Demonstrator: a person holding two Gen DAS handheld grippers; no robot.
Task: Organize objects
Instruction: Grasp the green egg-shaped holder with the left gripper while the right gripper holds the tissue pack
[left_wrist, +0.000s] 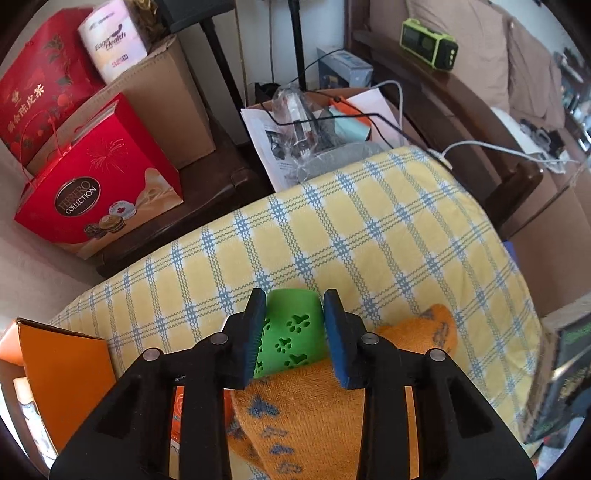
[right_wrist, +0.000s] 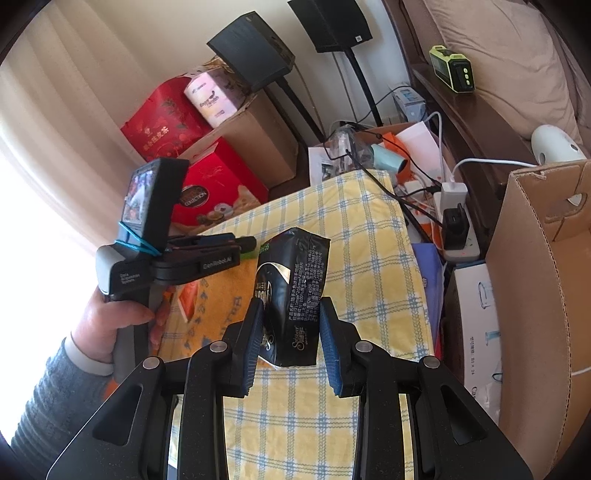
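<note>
- Green perforated plastic piece, paw-print cutouts, lies on the orange towel over the yellow checked cloth; left gripper clasps its sides. Looks light, stiff, smooth; hold mid-body.
- Black tissue pack, held up over the checked cloth, is pinched low by the right gripper. Soft, crushable, slick wrapper; squeeze gently.

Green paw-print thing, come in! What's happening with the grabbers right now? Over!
Left gripper clamped on green paw-print piece, atop orange towel. Right gripper holding black tissue pack above checkered cloth. Nothing blocking.
</note>
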